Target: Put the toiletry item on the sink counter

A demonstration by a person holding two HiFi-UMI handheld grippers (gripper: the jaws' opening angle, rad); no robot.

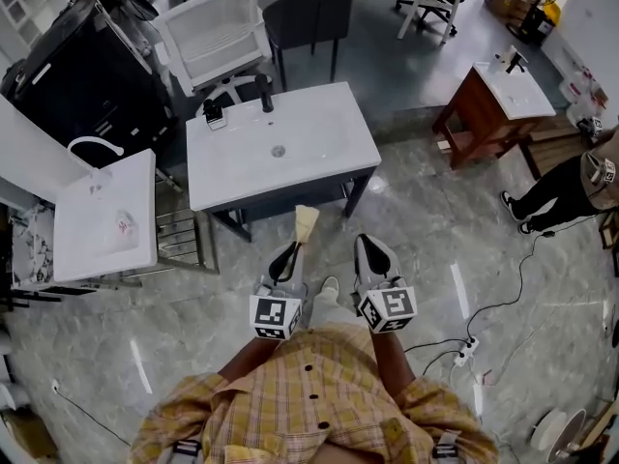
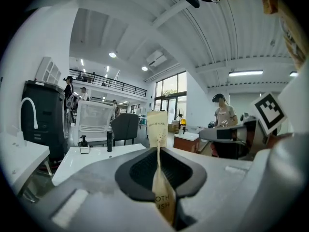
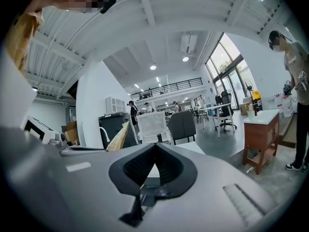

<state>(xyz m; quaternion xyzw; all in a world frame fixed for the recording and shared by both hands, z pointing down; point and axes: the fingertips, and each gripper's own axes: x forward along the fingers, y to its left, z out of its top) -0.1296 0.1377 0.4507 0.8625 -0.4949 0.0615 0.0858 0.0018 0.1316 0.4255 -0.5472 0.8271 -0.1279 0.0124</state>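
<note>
In front of the white sink counter (image 1: 324, 138), the left gripper (image 1: 291, 256) is clenched on an upright beige toothbrush packet (image 1: 306, 222); beside it, the right gripper (image 1: 369, 249) is closed on nothing.

Sink counter (image 1: 338, 162): the front and right of its top lie bare, reachable across open floor (image 1: 426, 249). Obstacles stand along the rear edge: black faucet (image 1: 264, 93) and pump bottle (image 1: 214, 113). A second white counter (image 1: 104, 216) flanks the left approach.
</note>
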